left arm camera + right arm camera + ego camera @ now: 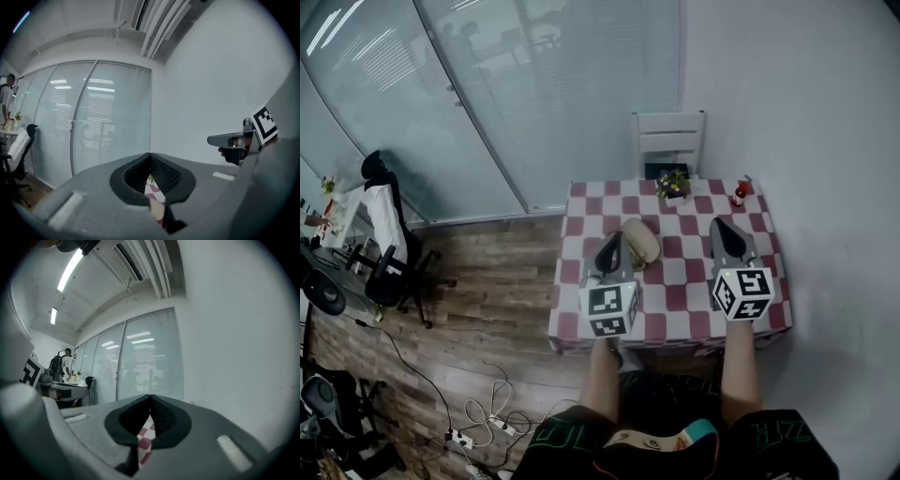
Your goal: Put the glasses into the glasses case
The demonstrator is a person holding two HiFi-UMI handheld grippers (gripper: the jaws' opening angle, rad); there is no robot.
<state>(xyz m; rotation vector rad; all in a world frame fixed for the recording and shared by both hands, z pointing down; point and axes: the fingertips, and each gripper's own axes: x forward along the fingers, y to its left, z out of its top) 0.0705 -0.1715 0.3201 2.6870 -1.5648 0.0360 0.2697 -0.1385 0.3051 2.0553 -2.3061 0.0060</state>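
Glasses case [641, 242] lies on checked table [684, 281] between left tool [615, 240] and right tool [721, 227], both clamped together on nothing

Cool, even indoor light, moderately bright. In the right gripper view, strip lights [70, 270] glow at 11 o'clock. In the head view their streaks glare off the glass wall [487, 112] at 11 o'clock. Shadows are faint. All views bulge fisheye, and both gripper views have black corners. The close fingers [174, 177] look dim and soft.
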